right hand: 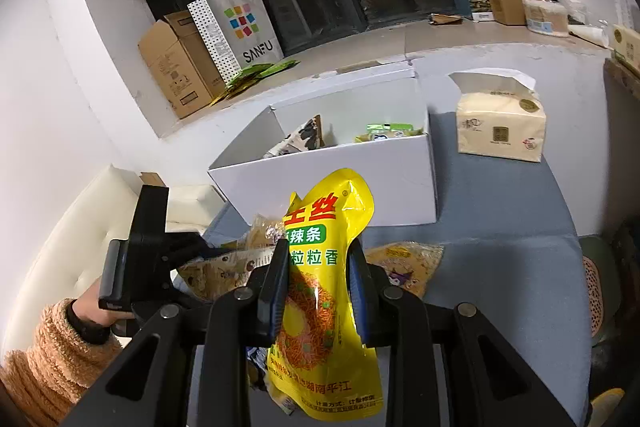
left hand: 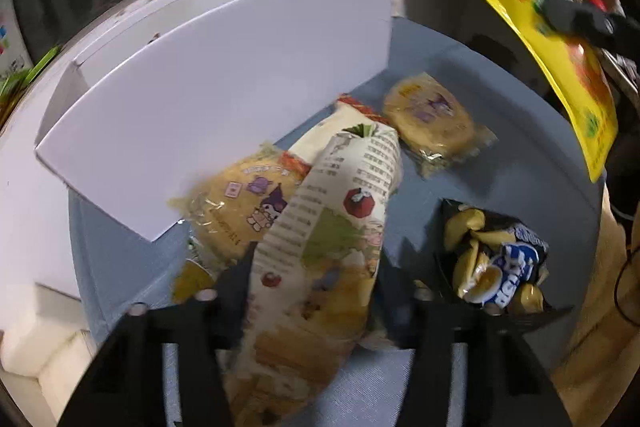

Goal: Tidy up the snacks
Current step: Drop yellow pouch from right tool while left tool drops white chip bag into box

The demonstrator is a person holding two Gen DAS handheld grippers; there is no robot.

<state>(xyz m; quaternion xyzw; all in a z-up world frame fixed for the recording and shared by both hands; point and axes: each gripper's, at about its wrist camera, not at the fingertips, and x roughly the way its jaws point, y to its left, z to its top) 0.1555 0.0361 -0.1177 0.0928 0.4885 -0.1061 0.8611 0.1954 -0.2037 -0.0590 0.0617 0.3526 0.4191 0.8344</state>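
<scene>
Right gripper (right hand: 320, 283): jaws clamped on one yellow pouch (right hand: 324, 311), held by its middle, long axis upright between the fingers, top corner tilted toward the box. The same pouch shows in the left wrist view (left hand: 560, 67), raised off the bench at the far right.

Left gripper (left hand: 316, 291): jaws closed on one cream printed bag (left hand: 336, 227), long axis running straight out along the fingers toward the box wall, far end resting among the loose packets.

White box (right hand: 332, 183): one, open-topped, directly ahead of the right jaws and just beyond the pouch; its near wall faces the gripper. Inside, at least two packets show above the rim; the exact count cannot be told. By judgement the right gripper's load must travel forward and over that near wall. In the left wrist view the box (left hand: 224, 75) lies ahead and to the left of the jaws, close by.

Loose on the blue-grey bench (left hand: 500, 155):
- round yellow cakes in clear wrap, two: one (left hand: 428, 119) beyond the cream bag, one (left hand: 240, 203) partly under it, touching the box corner.
- black chip bag (left hand: 492, 259), one, right of the left jaws, apart from the rest.

Tissue pack (right hand: 500, 127): one, right of the box, not a snack.
</scene>
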